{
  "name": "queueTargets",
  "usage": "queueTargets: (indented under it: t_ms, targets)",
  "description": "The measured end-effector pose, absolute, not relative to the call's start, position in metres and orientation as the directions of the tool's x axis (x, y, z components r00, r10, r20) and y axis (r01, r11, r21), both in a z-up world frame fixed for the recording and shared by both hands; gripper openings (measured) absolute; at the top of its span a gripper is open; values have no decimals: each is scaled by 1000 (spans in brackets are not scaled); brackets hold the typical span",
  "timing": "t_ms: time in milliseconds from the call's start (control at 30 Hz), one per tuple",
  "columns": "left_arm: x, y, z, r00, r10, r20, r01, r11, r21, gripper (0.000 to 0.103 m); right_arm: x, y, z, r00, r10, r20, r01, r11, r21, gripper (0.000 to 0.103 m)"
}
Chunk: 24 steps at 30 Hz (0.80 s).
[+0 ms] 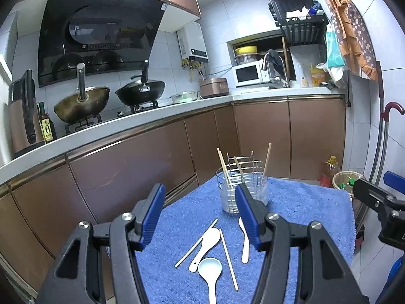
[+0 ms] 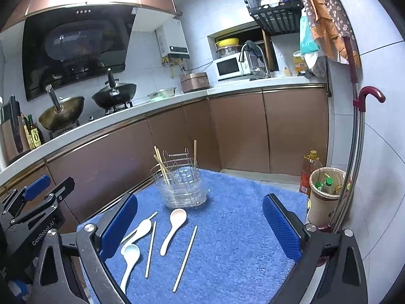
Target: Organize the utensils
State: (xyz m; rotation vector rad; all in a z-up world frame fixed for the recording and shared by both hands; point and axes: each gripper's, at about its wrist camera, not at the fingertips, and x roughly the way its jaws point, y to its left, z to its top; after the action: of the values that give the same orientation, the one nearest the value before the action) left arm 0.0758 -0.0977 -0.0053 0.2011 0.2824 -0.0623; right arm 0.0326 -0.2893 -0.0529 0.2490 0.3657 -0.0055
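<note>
Three white spoons (image 2: 174, 230) loose on a blue towel (image 2: 240, 240), with pale chopsticks (image 2: 185, 258) scattered among them: one spoon lying alone near the middle, two more overlapping just to its left, bowls close together. Beyond them, near the towel's far edge, a clear holder (image 2: 181, 188) with a wire rack inside, several chopsticks already standing in it, leaning against the wires. Nearest the lens in the left wrist view, left gripper (image 1: 200, 217) hovering above the spoons, blue pads parted by a moderate gap, nothing between them, touching nothing. Right gripper (image 2: 200, 228) spread very wide over the same patch of towel, likewise empty and clear of every utensil; no earlier view for comparison. Seen from the right wrist camera, white lettering "GenRobot.AI" along the black body of the left gripper. Farther out, brown cabinets under a white counter, two woks (image 1: 83, 103) on the stove, a black range hood above. On the counter's left end, an oil bottle (image 1: 46, 124) with a large "0" on its label; other print too small to read. By the right wall, a wastebasket (image 2: 326, 192) with bottles inside.
</note>
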Motion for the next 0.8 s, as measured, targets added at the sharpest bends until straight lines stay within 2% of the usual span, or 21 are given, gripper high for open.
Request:
queueTargets:
  t_ms: [167,400,567,733,800]
  targets:
    - [91,-75,-9,948,-46,-315,103,981,167,55,40,-290,-59,919,53,-391,43,972,231,87]
    - [124,-4,-11,931,-22,-365,77,988,137,55,56,-295,-66,888,59,-457,52,972,228,76]
    - [160,30,-31,869,-61,-491,114,990,78,55,85,-284,-81,828,127,-546,8,971,237,67]
    - [208,27,-73,702,-237,-671,282,958,-43,54,122,-272,-107,726,206,-656,-33,964,265,48]
    - [230,21,-90,627,-289,-723,329,940,-90,49,135,-268,-117,687,225,-691,-49,963,264,47]
